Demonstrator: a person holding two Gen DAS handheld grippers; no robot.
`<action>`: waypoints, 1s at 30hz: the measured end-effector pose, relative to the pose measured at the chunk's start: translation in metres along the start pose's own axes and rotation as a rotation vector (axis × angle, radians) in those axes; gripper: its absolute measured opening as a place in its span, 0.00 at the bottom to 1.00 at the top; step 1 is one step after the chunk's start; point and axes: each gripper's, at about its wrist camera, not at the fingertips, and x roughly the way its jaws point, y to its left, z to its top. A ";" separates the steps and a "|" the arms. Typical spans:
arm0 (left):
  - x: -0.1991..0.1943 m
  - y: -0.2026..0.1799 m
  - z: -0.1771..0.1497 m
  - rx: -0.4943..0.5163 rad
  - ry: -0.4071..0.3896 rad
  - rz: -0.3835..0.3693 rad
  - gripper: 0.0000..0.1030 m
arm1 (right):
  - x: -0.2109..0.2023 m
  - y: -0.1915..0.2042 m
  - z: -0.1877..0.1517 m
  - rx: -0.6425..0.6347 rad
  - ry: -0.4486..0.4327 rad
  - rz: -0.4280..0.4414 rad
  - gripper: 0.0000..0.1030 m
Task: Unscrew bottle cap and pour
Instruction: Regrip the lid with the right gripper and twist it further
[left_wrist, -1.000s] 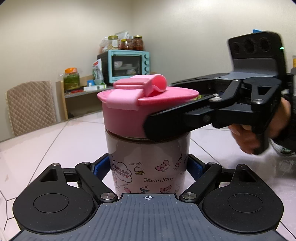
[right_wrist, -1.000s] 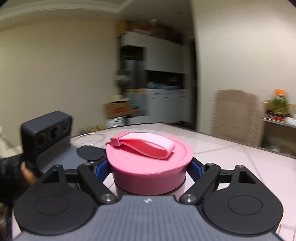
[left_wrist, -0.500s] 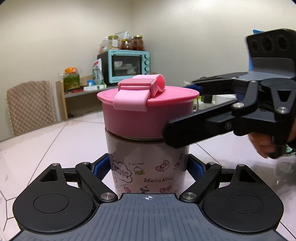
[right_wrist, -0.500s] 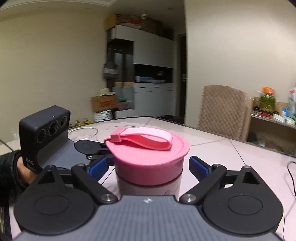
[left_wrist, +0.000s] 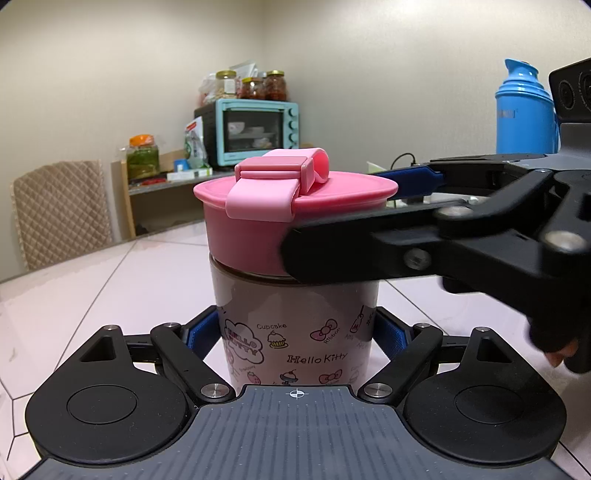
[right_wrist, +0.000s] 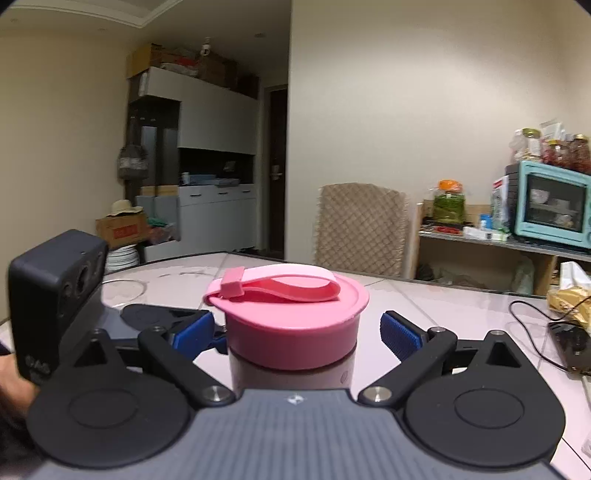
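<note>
A Hello Kitty bottle (left_wrist: 295, 325) with a pink screw cap (left_wrist: 251, 236) and strap loop stands upright on the pale tiled table (left_wrist: 110, 295). My left gripper (left_wrist: 297, 332) is shut on the bottle's body, blue pads pressing both sides. My right gripper (right_wrist: 295, 332) is open around the cap (right_wrist: 291, 325); its blue pads (right_wrist: 400, 334) stand apart from the cap on each side. In the left wrist view the right gripper (left_wrist: 424, 221) reaches in from the right at cap height. The bottle's contents are hidden.
A glass bowl (right_wrist: 122, 291) sits on the table behind the left gripper. A blue thermos (left_wrist: 524, 107) stands at the right. A black cable and device (right_wrist: 565, 336) lie on the table's right side. A chair (right_wrist: 360, 229) and a shelf with an oven (right_wrist: 546, 210) stand beyond the table.
My right gripper let go of the cap: its jaws opened and it swung back around the cap. The cap's strap has turned compared with one second ago. The left gripper kept its hold.
</note>
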 end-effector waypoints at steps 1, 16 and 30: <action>0.000 0.000 0.000 0.000 0.000 0.000 0.87 | 0.002 0.001 0.000 0.005 -0.001 -0.007 0.95; -0.001 -0.001 -0.001 -0.001 0.000 -0.001 0.87 | 0.013 0.007 -0.001 0.006 0.004 -0.015 0.83; -0.002 0.001 0.000 -0.002 0.000 -0.001 0.87 | 0.036 -0.081 0.014 -0.160 0.042 0.593 0.83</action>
